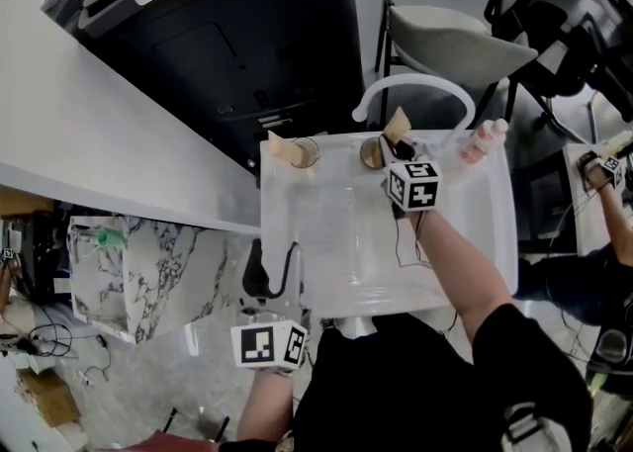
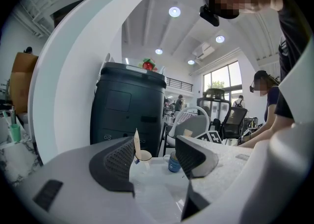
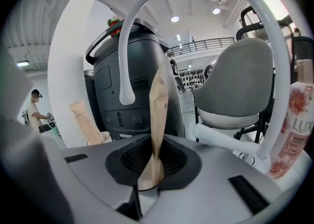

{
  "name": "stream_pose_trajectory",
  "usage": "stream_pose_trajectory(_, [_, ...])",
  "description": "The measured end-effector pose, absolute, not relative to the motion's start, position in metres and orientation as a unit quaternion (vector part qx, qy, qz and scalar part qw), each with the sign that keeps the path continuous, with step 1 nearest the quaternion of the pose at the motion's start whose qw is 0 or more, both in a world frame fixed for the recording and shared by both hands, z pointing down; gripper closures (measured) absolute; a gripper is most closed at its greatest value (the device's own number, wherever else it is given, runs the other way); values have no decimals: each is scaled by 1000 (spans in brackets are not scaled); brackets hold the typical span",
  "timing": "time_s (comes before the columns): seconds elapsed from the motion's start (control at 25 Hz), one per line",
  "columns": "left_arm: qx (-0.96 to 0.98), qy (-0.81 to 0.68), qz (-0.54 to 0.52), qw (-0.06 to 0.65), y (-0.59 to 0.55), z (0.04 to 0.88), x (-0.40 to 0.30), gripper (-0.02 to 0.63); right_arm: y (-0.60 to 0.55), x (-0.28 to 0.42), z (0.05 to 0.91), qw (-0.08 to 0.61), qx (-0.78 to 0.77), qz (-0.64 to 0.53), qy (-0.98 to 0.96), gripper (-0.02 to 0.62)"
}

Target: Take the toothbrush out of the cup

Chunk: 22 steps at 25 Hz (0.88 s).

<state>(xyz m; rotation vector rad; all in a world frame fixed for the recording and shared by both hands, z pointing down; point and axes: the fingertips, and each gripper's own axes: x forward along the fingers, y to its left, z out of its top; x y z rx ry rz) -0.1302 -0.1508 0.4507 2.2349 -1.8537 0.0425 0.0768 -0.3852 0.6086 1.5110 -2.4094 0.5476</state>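
Note:
Two cups stand at the far end of a white sink basin [image 1: 326, 242]. Each holds a toothbrush in a tan paper wrapper. My right gripper [image 1: 400, 150] hovers over the right cup [image 1: 372, 152], shut on its toothbrush [image 3: 158, 110] low on the wrapper, just above the cup's rim [image 3: 146, 186]. The wrapper stands upright between the dark pads. The left cup [image 1: 301, 153] with its own wrapped toothbrush [image 3: 84, 120] stands untouched. My left gripper [image 1: 273, 277] waits open at the basin's near left edge, pointing at both cups [image 2: 143, 156], with nothing between its fingers.
A white arched faucet [image 1: 415, 86] curves over the basin's far edge, close above my right gripper. A pink bottle [image 1: 483, 140] stands at the far right corner. A big black bin [image 1: 247, 35] and a grey chair [image 1: 455, 35] are behind. A white counter [image 1: 89, 143] runs at left.

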Motion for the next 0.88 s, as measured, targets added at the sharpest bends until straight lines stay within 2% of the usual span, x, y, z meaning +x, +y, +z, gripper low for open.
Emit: stream_pose_trajectory(0.88, [794, -599, -3, 105, -132, 430, -135, 357, -338, 67, 512, 41, 531, 135, -836, 565])
